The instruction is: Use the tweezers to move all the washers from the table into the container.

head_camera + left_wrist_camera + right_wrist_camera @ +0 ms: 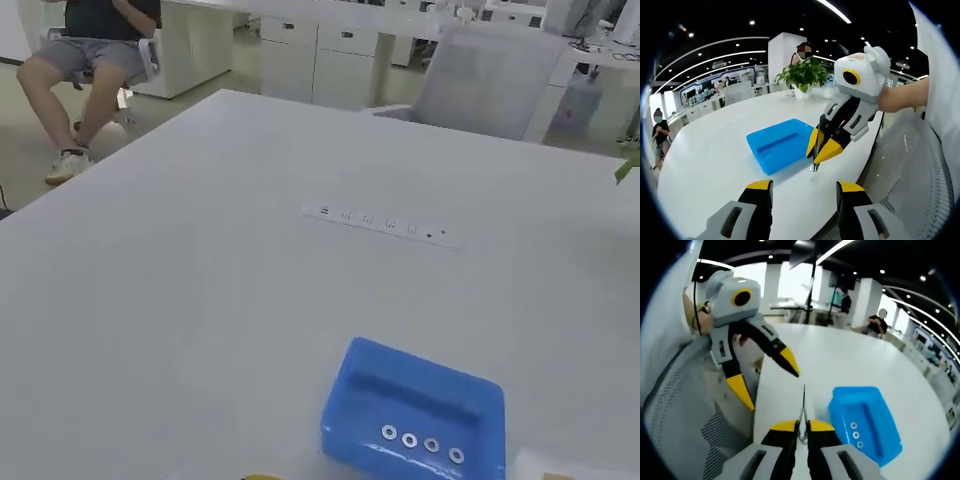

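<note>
Clamping the tweezers (803,402) between its jaws, the right gripper (802,426) sits nearer the container (880,412), which lies just beside the tweezers, away from the left gripper (805,186), its jaws apart; four washers (409,439) lie inside; tip load I cannot tell

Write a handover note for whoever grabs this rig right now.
Left gripper: open, holding nothing.
Right gripper: shut on the tweezers; can't tell if the tips hold a washer.
Blue container sits on the white table, just ahead of both grippers.
Done: four washers lie in a row inside it.
Left: check the table's near edge for loose washers and move any in.
</note>
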`<state>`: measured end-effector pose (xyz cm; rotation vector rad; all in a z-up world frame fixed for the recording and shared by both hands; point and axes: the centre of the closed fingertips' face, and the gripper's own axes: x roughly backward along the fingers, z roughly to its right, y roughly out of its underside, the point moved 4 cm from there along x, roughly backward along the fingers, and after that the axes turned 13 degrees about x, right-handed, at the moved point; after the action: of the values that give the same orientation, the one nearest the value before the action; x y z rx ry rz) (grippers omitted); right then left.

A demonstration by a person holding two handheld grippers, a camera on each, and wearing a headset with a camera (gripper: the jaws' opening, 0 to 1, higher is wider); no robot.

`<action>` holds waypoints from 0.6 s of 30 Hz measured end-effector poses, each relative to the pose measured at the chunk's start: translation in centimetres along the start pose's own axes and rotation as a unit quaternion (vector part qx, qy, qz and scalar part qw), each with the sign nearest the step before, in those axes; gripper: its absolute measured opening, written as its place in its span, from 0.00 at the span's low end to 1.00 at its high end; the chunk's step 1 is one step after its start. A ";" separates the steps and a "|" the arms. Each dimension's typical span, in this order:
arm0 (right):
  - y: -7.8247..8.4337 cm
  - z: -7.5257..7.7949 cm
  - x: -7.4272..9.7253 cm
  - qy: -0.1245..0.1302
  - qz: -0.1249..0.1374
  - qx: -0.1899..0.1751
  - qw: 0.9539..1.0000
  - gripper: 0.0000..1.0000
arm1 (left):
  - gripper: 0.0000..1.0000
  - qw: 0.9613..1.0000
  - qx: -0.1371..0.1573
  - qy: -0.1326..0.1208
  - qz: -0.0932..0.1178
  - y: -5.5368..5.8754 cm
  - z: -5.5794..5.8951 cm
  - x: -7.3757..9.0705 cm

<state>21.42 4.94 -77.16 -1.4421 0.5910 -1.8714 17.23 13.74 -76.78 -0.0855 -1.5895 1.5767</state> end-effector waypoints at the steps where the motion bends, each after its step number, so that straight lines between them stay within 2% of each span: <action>1: 0.0 0.0 0.2 0.005 0.001 -0.007 1.000 0.03 | 0.49 1.000 -0.002 0.002 0.000 0.0 0.1 0.0; 4: -0.2 0.0 0.6 0.011 0.003 -0.016 1.000 0.03 | 0.49 1.000 -0.004 0.003 0.006 -0.1 0.1 0.1; 7: -0.7 0.5 1.6 0.035 -0.001 -0.006 0.999 0.03 | 0.50 1.000 -0.002 0.004 0.013 -0.3 0.2 0.1; 9: -1.1 1.1 2.8 0.062 0.003 -0.011 0.998 0.03 | 0.49 1.000 -0.007 0.008 0.014 -0.4 0.4 0.1; 10: -1.4 1.3 3.4 0.081 0.010 -0.023 0.996 0.03 | 0.49 1.000 -0.010 0.010 0.014 -0.4 0.6 0.2; 12: -1.7 1.4 4.1 0.096 0.024 -0.047 0.994 0.03 | 0.50 1.000 -0.012 0.010 0.016 -0.5 0.6 0.2; 15: -2.1 1.4 4.8 0.120 0.051 -0.091 0.987 0.03 | 0.50 1.000 -0.009 0.009 0.023 -0.6 0.5 0.3; 18: -2.1 1.5 5.2 0.137 0.051 -0.106 0.984 0.03 | 0.50 0.999 -0.011 0.012 0.029 -0.8 0.7 0.4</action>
<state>21.57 2.52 -71.87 -1.2639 1.0036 -1.9870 16.98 13.31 -75.78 -0.1634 -1.5976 1.5975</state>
